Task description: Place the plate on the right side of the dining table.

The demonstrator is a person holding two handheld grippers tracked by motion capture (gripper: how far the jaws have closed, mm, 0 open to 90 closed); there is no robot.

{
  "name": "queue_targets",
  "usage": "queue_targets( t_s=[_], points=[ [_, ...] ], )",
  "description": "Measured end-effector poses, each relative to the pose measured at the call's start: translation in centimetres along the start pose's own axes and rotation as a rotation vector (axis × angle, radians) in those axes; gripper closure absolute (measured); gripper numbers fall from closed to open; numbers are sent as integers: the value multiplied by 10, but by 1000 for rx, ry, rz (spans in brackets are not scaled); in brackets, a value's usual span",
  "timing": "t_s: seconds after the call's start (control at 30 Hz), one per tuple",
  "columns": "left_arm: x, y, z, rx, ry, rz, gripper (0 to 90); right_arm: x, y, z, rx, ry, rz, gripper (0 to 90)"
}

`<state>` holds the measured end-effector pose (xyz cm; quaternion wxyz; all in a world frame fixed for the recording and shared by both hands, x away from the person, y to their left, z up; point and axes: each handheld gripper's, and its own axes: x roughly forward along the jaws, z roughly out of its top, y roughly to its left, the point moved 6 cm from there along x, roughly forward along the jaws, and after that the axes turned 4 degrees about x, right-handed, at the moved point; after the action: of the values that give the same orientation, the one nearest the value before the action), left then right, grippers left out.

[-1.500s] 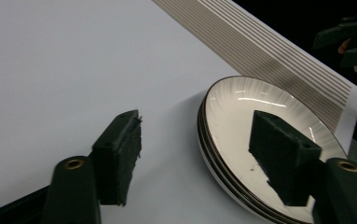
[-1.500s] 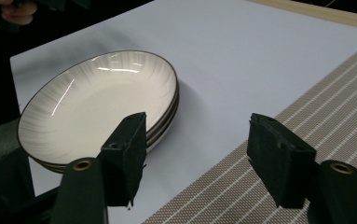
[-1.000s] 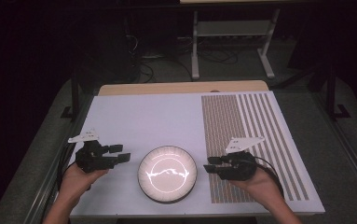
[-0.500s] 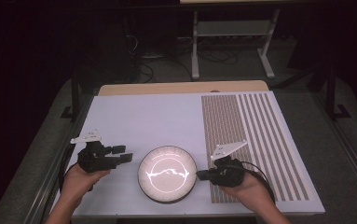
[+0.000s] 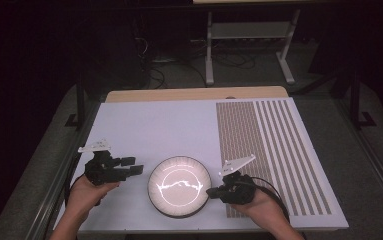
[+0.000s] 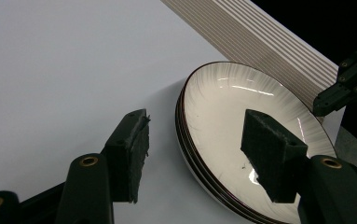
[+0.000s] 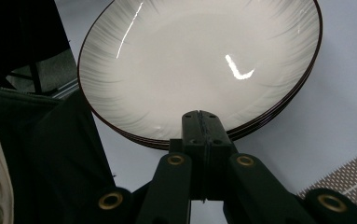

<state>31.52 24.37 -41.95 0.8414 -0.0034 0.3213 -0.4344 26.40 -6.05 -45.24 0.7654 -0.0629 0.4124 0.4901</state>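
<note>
A stack of white plates with dark rims sits at the front middle of the table. My left gripper hovers just left of the stack, open, its jaws having just been opening a little with nothing gripped. In the left gripper view its pads frame the plates' near rim from a short way off. My right gripper is shut, its tips at the stack's right rim. In the right gripper view its closed jaws overlap the plates' near edge with nothing between them.
The table top is white, with a band of brown stripes on its right side and a wooden edge at the back. A metal stand is on the dark floor behind. The other gripper shows beyond the plates.
My right gripper has moved left to the plates' rim and its jaws have closed. The left gripper has stayed beside the stack.
</note>
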Motion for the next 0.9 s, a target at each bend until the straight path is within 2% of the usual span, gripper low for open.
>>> queue_targets(
  t_s=[0.07,0.2,0.5,0.8,0.9],
  points=[
    [1,2,0,-13,4,-3,368,1,0,0,5,2,-1,893],
    [1,2,0,-13,3,-2,354,2,0,0,5,8,-7,894],
    [2,0,1,-19,9,0,352,5,2,3,3,21,-18,895],
    [2,-1,1,-67,22,2,374,10,2,8,17,52,-32,895],
    [2,-1,1,-69,23,3,380,12,3,10,16,57,-34,895]
  ],
)
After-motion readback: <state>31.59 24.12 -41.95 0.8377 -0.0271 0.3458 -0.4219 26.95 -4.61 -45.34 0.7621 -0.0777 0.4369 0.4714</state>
